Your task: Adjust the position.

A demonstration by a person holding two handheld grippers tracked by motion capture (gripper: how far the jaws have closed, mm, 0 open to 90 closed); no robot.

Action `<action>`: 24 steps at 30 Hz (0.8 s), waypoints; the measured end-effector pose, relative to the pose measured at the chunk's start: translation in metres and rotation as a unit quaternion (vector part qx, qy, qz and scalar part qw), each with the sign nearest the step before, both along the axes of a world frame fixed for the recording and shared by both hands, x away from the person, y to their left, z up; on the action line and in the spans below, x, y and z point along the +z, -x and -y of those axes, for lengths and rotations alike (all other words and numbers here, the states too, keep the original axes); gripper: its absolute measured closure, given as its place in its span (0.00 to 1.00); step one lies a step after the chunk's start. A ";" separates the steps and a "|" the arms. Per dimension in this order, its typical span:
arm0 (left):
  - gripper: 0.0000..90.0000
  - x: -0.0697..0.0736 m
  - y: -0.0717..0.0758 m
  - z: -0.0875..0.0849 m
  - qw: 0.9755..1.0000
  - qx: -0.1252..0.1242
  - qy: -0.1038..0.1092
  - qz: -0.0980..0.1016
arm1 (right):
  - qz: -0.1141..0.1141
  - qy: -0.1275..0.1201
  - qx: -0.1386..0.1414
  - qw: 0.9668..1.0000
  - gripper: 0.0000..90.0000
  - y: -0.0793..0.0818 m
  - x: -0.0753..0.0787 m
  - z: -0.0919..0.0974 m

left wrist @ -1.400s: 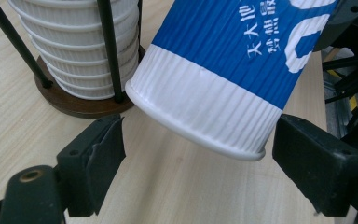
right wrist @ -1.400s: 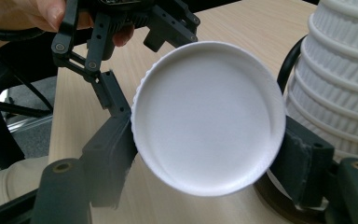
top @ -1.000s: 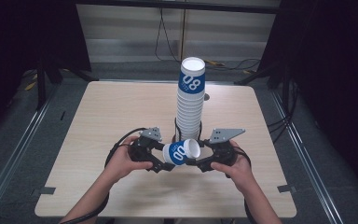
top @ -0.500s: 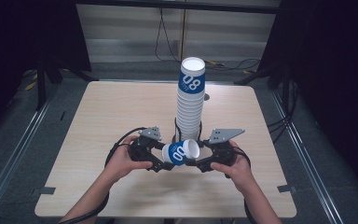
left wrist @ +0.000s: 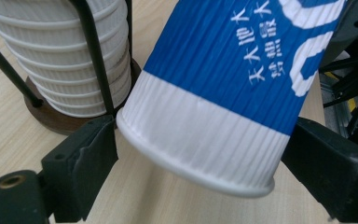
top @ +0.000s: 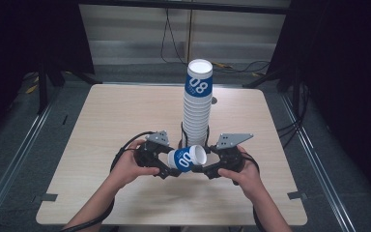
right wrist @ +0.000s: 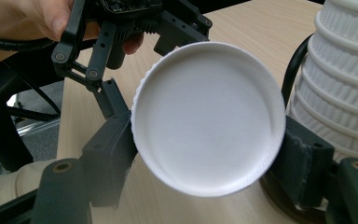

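**Paper cup held on its side between 2 grippers at table's near edge**

A blue-and-white paper cup (top: 187,159) is held on its side above the wooden table (top: 106,121), just in front of a tall stack of cups (top: 196,108) that stands in a black wire rack on a dark round base (left wrist: 51,116). The cup's open mouth is turned toward the right gripper (top: 206,170), whose jaws are clamped on the rim at both sides, as is seen in the right gripper view, where the white inside of the cup (right wrist: 207,116) is framed by the 2 black jaws. The cup's closed bottom end is turned toward the left gripper (top: 166,170). Its jaws have just been opening, and in the left gripper view they stand apart at either side of the cup's white lower band (left wrist: 200,140); the left-hand jaw appears barely clear of the wall, while contact at the right-hand jaw cannot be judged with certainty from this angle. Each gripper is gripped by 1 hand, the left hand (top: 128,166) and the right hand (top: 244,176), with black cables trailing behind. The stack's topmost cup is marked "08" in white on blue.
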State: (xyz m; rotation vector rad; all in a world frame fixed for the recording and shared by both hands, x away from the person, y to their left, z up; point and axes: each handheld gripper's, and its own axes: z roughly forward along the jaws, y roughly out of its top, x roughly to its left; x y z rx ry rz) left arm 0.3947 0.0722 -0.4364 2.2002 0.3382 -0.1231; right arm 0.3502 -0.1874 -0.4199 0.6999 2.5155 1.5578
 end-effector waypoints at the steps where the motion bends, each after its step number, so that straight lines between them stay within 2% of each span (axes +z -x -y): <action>1: 0.11 0.000 0.000 0.000 1.000 0.000 0.000 0.000 | 0.000 0.000 0.000 1.000 0.31 0.000 0.000 0.000; 4: 0.11 0.000 0.000 0.001 1.000 -0.006 0.006 0.003 | -0.002 -0.002 0.003 1.000 0.31 0.000 0.000 0.000; 5: 0.10 0.000 0.000 0.002 1.000 -0.004 0.010 -0.002 | -0.001 -0.002 0.004 1.000 0.31 0.000 0.000 -0.001; 6: 0.09 0.000 -0.001 0.001 1.000 -0.001 0.024 -0.009 | -0.002 0.000 0.004 1.000 0.31 0.000 -0.001 -0.001; 11: 0.09 -0.001 -0.001 0.001 1.000 -0.004 0.020 -0.007 | -0.003 0.000 0.004 1.000 0.31 0.000 -0.002 0.000; 12: 0.09 -0.001 0.000 0.000 1.000 -0.008 0.011 -0.005 | -0.003 -0.002 0.004 1.000 0.31 0.000 -0.001 0.000; 14: 0.09 -0.003 0.000 0.001 1.000 -0.008 0.018 -0.004 | -0.002 -0.001 0.004 1.000 0.31 0.000 -0.001 0.000; 20: 0.09 -0.003 0.000 0.003 1.000 -0.011 0.010 -0.001 | -0.005 -0.003 0.004 1.000 0.31 0.001 -0.001 -0.001; 24: 0.09 -0.004 0.000 0.004 1.000 -0.012 0.015 -0.001 | -0.004 -0.005 0.006 1.000 0.31 0.001 -0.001 -0.001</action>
